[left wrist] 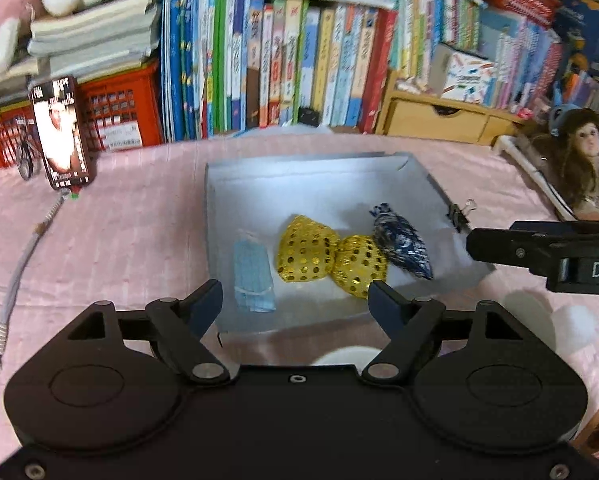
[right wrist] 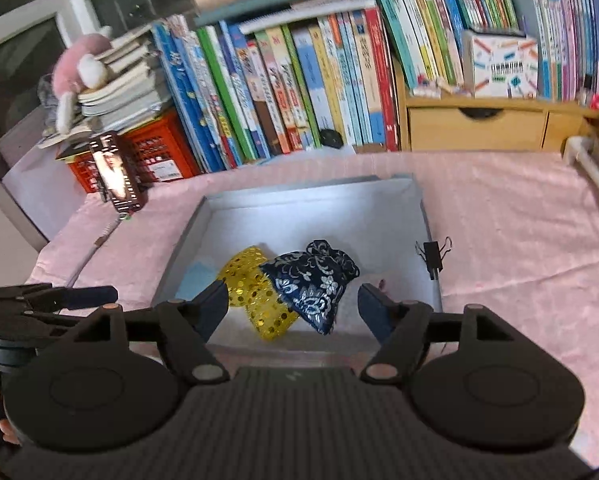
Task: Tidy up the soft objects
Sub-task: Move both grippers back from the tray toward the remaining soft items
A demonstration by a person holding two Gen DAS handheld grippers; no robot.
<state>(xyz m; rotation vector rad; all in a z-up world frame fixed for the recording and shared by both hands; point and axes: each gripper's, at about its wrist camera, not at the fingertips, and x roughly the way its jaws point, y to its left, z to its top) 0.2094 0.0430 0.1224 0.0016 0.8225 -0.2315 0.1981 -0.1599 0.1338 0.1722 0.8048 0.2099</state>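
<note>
A shallow grey tray (left wrist: 259, 184) (right wrist: 299, 208) lies on the pink cloth. In it lie a folded blue face mask (left wrist: 253, 280) (right wrist: 197, 280), a yellow sequined pouch (left wrist: 331, 260) (right wrist: 255, 296) and a dark blue brocade pouch (left wrist: 401, 242) (right wrist: 311, 280). My left gripper (left wrist: 295, 300) is open and empty, just above the tray's near edge. My right gripper (right wrist: 293, 304) is open and empty, with the blue pouch and yellow pouch between its fingers in view. The right gripper shows side-on in the left wrist view (left wrist: 539, 248).
A black binder clip (left wrist: 459, 214) (right wrist: 433, 254) sits on the tray's right wall. A phone (left wrist: 61, 132) (right wrist: 115, 174) stands at the left, with a grey cord (left wrist: 23, 264). Books, red crates (left wrist: 115, 112) and a wooden drawer unit (right wrist: 479, 128) line the back. A doll (left wrist: 583, 156) sits at right.
</note>
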